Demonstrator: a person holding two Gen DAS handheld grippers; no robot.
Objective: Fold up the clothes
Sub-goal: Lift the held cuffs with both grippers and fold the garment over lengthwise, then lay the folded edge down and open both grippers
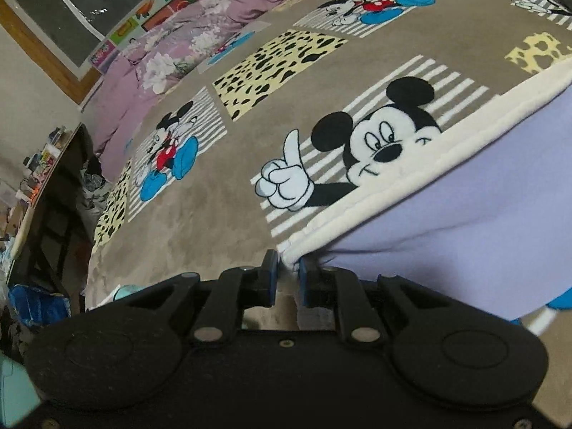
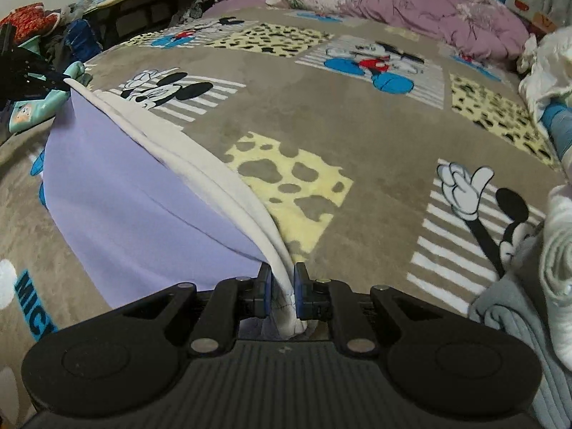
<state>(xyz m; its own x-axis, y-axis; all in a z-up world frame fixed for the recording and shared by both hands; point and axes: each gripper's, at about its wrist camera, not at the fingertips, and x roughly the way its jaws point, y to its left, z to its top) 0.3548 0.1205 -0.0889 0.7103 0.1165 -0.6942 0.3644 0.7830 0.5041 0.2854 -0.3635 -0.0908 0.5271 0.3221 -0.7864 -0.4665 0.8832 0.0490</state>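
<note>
From my left gripper, a cluttered dark table stands at nine o'clock beside the bed, with a framed poster on the wall at eleven. A brown cartoon-mouse blanket covers the bed, and a rumpled pink quilt lies along its far edge at twelve. My left gripper is clenched on the white hem of a lilac garment, which stretches away toward three o'clock, lifted off the blanket.

From my right gripper, the same garment runs off toward ten o'clock, its white hem pinched between my closed pads. The blanket spreads ahead at twelve. A pile of white and grey clothes sits at three o'clock, on the blanket's edge.
</note>
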